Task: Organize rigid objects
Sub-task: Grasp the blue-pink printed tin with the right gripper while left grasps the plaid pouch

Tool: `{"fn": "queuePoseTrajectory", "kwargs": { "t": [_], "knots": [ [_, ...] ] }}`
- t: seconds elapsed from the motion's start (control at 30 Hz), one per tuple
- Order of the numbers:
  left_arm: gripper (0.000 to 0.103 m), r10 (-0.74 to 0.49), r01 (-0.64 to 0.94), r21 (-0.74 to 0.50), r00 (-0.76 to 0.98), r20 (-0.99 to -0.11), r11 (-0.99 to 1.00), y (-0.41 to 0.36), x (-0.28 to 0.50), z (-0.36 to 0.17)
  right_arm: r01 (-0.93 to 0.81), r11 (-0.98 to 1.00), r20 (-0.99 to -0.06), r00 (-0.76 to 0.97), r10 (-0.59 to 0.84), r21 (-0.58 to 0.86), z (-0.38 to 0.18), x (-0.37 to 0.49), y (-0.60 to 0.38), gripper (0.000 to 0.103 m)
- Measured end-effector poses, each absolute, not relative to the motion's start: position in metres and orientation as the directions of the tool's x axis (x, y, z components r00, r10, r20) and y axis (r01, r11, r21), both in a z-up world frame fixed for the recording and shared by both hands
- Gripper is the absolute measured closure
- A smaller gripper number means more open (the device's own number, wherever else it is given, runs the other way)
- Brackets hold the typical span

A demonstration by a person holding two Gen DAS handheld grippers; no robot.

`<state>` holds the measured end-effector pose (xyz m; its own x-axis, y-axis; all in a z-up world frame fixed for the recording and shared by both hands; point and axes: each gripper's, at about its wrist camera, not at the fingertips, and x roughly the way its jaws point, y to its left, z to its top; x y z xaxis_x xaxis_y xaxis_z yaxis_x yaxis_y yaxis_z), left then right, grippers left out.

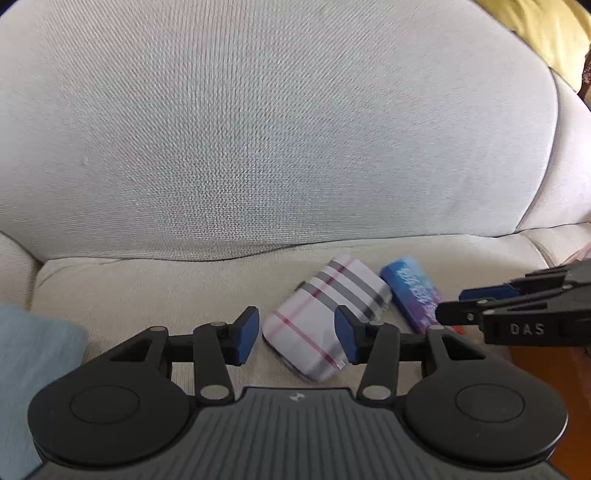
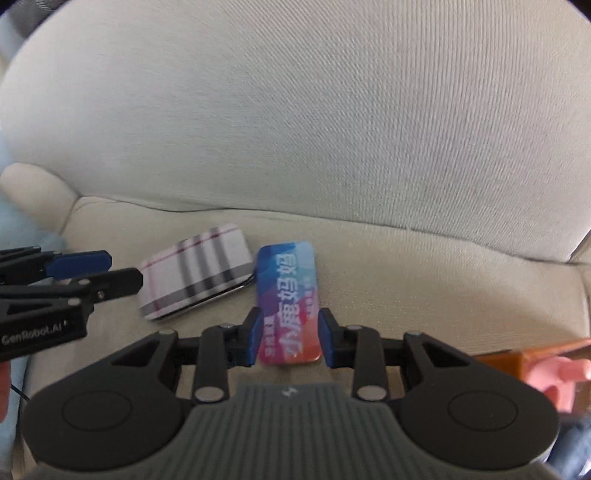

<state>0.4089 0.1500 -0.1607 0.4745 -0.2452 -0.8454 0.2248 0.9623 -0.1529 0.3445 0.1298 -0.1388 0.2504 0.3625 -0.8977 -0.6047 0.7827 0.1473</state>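
A white case with grey and pink stripes [image 1: 325, 314] lies flat on the beige sofa seat [image 1: 147, 288]. My left gripper [image 1: 297, 330] is open, its blue pads on either side of the case's near end. A blue and pink box with white lettering [image 2: 288, 302] lies just right of the striped case [image 2: 195, 273]. My right gripper [image 2: 288, 338] is open with its pads close on both sides of the box's near end; whether they touch it is unclear. The box also shows in the left wrist view [image 1: 413, 291].
The sofa backrest cushion [image 1: 277, 129] rises right behind the objects. A light blue cloth [image 1: 33, 362] lies at the left. An orange surface [image 2: 498, 360] and a pink object [image 2: 554, 376] sit at the right. A yellow cloth [image 1: 543, 29] is at the top right.
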Motion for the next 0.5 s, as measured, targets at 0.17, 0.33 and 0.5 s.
{"fn": "queuePoseTrajectory", "kwargs": {
  "t": [0.17, 0.33, 0.5],
  "knots": [
    [0.042, -0.312, 0.225, -0.236, 0.415, -0.854, 0.945, 0.153, 0.43, -0.181, -0.548, 0.813, -0.912, 0.203, 0.356, 0.196, -0.157, 0.36, 0.13, 0.069],
    [0.036, -0.358, 0.21, -0.297, 0.384, -0.851, 0.931, 0.156, 0.444, -0.195, -0.51, 0.817, -0.893, 0.184, 0.41, 0.269, -0.165, 0.37, 0.124, 0.059],
    [0.038, -0.392, 0.16, -0.357, 0.371, -0.842, 0.92, 0.158, 0.449, -0.205, -0.484, 0.814, -0.884, 0.154, 0.441, 0.321, -0.172, 0.375, 0.122, 0.053]
  ]
}}
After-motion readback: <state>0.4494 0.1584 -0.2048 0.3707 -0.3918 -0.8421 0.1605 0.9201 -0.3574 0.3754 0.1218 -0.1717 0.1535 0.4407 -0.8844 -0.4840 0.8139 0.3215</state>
